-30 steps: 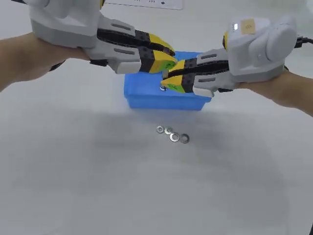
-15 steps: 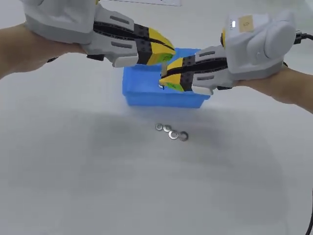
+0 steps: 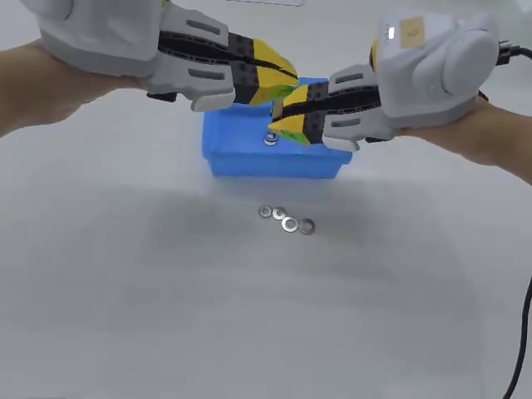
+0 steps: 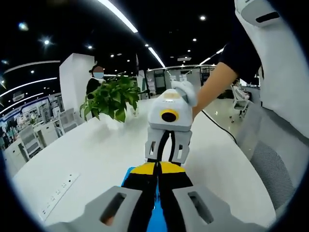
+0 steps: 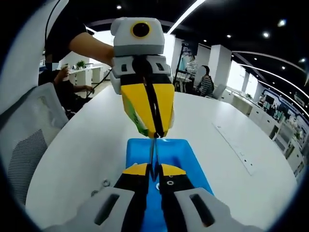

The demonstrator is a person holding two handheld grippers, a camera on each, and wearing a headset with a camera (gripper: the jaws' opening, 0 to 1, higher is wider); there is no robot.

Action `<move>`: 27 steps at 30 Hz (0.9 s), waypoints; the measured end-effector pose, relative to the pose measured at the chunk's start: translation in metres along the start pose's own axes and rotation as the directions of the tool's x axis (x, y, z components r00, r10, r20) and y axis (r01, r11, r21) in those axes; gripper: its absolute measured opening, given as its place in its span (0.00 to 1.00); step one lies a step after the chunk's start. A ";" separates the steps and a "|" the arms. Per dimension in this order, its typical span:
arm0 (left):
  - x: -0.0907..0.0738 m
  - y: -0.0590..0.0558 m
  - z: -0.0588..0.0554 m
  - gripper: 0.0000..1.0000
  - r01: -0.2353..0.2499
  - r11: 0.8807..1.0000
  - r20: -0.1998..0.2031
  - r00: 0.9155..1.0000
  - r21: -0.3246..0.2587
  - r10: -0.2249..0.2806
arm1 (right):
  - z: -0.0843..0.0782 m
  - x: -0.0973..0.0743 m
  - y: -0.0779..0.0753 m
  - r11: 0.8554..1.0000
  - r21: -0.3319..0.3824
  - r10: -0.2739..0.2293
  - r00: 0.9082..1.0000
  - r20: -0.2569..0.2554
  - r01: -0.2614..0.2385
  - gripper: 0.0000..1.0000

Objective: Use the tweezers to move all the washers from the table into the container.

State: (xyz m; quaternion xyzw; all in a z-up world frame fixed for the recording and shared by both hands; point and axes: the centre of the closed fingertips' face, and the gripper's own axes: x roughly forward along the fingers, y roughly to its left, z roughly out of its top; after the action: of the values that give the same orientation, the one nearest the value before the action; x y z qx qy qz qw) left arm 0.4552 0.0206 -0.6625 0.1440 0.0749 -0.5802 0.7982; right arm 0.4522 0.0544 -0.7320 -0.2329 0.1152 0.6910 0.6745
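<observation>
While the headset has drifted a little, the head view tells us that little has truly changed over the last second. Four flat silver washers (image 3: 289,224) lie in the same short row on the white tabletop (image 3: 249,324), just in front of the blue rectangular plastic container (image 3: 249,162), none added and none gone. Both tools stay over the container, the left gripper (image 3: 285,81) at its far edge and the right gripper (image 3: 280,126) above its middle, their tips nearly meeting. What is new is a small silver ring-shaped washer (image 3: 270,139) that now reads clearly just under the right fingers, inside the container's outline. A second ago only a dim speck sat there. We judge it a fifth washer at the point of release, though we cannot tell whether it hangs from the tool or already rests on the container floor.

From the left gripper view, our own fingers are pressed together with no gap, and we cannot tell whether they pinch anything. The right gripper faces them across the container.

From the right gripper view, the fingers are closed on slim metal tweezers (image 5: 154,153), which run above the container toward the closed tip of the left gripper. Two washers of the row lie on the tabletop beside the container. By our reckoning, four trips remain.
</observation>
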 end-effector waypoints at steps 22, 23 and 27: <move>-0.016 0.000 0.024 0.04 -0.063 0.998 0.033 0.998 0.030 0.062 | 0.004 -0.017 -0.003 0.997 0.036 -0.062 0.998 0.012 0.061 0.27; -0.018 -0.001 0.026 0.04 -0.068 0.997 0.034 0.997 0.033 0.067 | 0.005 -0.018 -0.003 0.997 0.040 -0.066 0.998 0.013 0.065 0.28; -0.022 -0.005 0.032 0.04 -0.075 0.997 0.041 0.996 0.032 0.073 | 0.006 -0.027 0.003 0.994 0.065 -0.089 0.996 0.028 0.087 0.32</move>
State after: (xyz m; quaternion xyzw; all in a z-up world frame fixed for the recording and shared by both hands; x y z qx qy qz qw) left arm 0.4417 0.0291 -0.6262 0.1483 0.0438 -0.5541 0.8180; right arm 0.4478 0.0333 -0.7148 -0.2055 0.1164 0.6602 0.7130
